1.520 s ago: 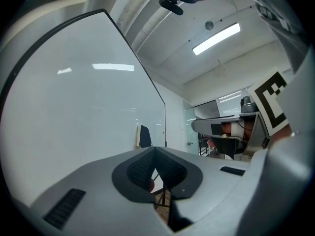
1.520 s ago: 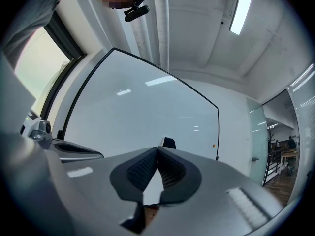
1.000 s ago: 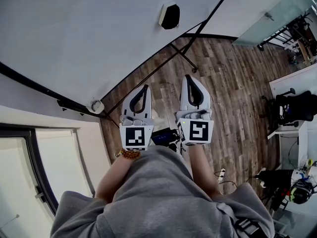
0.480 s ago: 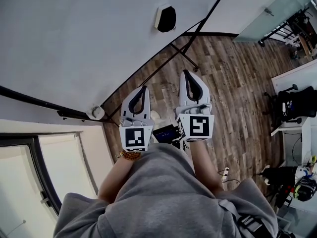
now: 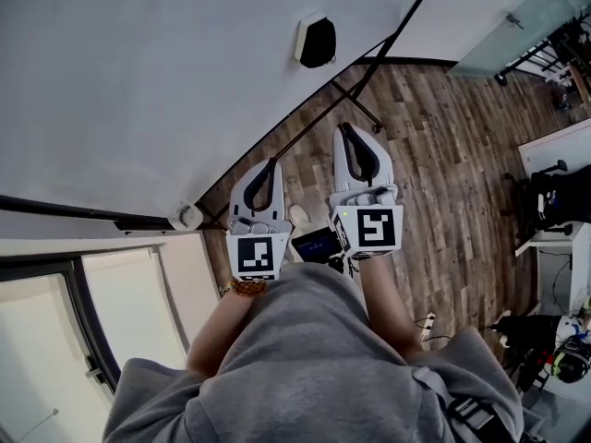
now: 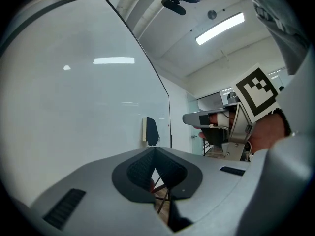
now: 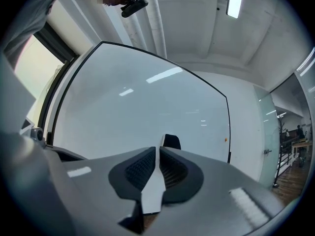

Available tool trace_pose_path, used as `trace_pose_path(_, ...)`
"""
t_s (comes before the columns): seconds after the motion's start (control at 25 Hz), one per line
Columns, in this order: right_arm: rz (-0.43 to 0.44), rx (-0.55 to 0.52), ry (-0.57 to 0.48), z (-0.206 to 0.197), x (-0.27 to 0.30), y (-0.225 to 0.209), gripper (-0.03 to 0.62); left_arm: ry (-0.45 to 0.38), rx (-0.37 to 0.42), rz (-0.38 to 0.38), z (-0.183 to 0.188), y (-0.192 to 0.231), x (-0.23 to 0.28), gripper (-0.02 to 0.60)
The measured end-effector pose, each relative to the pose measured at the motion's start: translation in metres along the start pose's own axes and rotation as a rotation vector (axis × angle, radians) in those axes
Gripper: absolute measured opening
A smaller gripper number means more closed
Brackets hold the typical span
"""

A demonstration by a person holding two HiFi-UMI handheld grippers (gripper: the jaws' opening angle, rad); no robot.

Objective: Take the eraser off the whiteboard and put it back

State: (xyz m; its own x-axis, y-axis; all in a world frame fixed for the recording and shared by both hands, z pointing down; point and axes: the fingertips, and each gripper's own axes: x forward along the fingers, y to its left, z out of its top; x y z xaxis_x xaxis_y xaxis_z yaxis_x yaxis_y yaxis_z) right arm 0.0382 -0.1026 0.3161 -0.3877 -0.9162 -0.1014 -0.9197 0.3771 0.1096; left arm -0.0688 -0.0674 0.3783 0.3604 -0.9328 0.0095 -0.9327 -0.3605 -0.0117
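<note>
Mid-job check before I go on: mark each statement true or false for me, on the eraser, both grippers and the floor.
The black block eraser with a pale back sits on the white whiteboard: true.
The right gripper holds the eraser: false; nothing is between its jaws, which have just been opening a crack.
The left gripper has its jaws together, empty: true.
The floor is grey carpet: false; it is brown wood planks.

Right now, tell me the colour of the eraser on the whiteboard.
The eraser is black with a pale edge; head view.

Bright, evenly lit, sharp, fisheye-warped edges
</note>
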Motion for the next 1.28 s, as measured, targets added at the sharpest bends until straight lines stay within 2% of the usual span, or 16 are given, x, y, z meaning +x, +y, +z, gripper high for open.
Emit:
trace_pose_path(0.44, 0.019, 0.039, 0.016, -0.008, 0.038, -0.017, 0.043, 0.028, 0.006, 0.0, 0.002, 0.005, 0.035, 0.008)
trace_pose_path(0.88, 0.075, 0.06, 0.026, -0.015, 0.076, -0.022, 0.067, 0.035, 0.022, 0.034, 0.002, 0.018, 0.06, 0.008)
trace_pose_path(1.28, 0.123, 0.071, 0.057, -0.028, 0.105, -0.03, 0.115, 0.067, 0.009, 0.056, -0.006, 0.02, 0.084, 0.008)
